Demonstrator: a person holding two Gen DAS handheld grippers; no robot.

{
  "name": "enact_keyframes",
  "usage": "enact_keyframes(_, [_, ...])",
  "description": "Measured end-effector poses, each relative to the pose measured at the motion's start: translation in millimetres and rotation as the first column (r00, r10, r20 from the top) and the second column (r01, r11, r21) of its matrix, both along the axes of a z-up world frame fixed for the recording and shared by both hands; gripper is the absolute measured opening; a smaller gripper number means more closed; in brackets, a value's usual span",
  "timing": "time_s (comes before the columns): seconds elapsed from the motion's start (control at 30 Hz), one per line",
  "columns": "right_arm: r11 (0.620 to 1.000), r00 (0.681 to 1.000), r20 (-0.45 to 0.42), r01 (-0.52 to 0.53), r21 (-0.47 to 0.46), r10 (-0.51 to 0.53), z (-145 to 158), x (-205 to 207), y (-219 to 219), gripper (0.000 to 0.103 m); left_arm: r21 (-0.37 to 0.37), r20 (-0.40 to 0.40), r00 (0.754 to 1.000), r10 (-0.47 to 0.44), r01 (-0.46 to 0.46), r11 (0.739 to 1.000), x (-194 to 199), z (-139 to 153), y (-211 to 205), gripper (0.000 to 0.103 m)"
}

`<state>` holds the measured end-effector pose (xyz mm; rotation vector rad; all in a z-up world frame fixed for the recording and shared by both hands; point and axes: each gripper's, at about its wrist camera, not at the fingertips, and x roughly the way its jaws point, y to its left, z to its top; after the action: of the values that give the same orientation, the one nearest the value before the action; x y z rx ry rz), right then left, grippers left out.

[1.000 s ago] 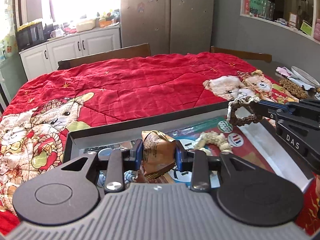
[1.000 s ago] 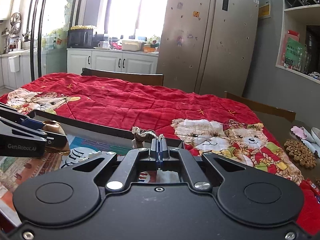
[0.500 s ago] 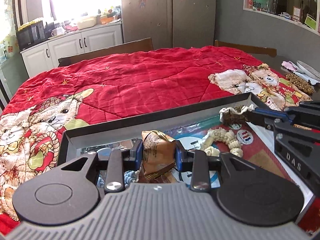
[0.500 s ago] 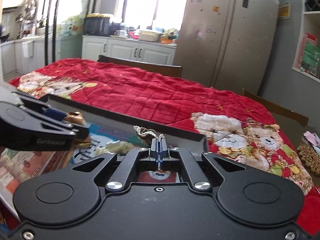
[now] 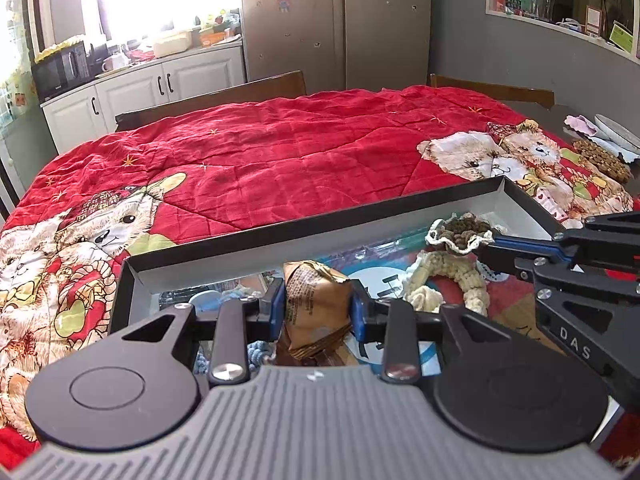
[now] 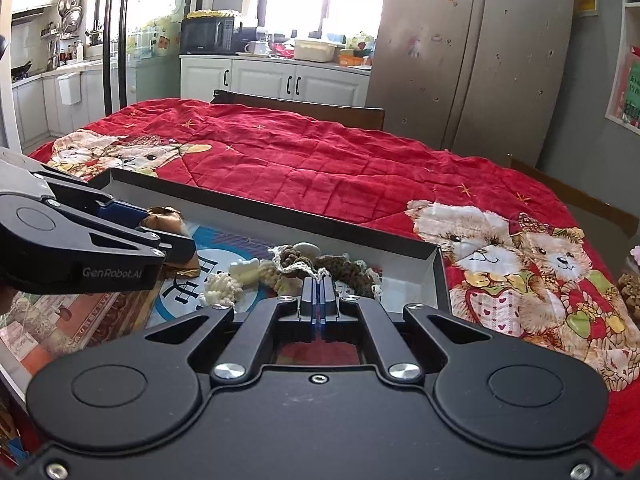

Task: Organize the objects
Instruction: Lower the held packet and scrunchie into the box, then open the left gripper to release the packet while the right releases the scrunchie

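Left wrist: left gripper (image 5: 318, 307) around brown packet (image 5: 314, 304)

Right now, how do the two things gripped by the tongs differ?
The left tongs clamp a brown crinkled snack packet, bulky, so the jaws stand apart. The right tongs pinch the pale edging of a brown crochet piece, soft and thin, so the jaws meet. Both are over the black tray.
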<state>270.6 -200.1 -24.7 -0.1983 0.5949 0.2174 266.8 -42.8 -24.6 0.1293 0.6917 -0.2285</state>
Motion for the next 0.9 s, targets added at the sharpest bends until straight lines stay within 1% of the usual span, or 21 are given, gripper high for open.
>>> enact_keyframes(0.43, [1.000,0.999,-0.048,-0.011,0.020,0.012,-3.0,5.5,-2.9,0.003,0.005,0.002,1.000,-0.005,0.005,1.000,-1.3,-1.3,-1.6,0.037])
enact_keyframes(0.63, [1.000,0.998,-0.052,-0.022,0.014,0.022,-3.9,4.8,-1.6,0.007,0.002,-0.004,1.000,-0.004,0.004,1.000,-1.6,-2.2,-1.4,0.040])
enact_keyframes(0.9, [1.000,0.998,-0.061,-0.031,0.008,0.031,-4.6,5.2,0.5,0.009,0.001,-0.007,1.000,-0.003,0.003,1.000,-1.5,-2.3,-1.1,0.042])
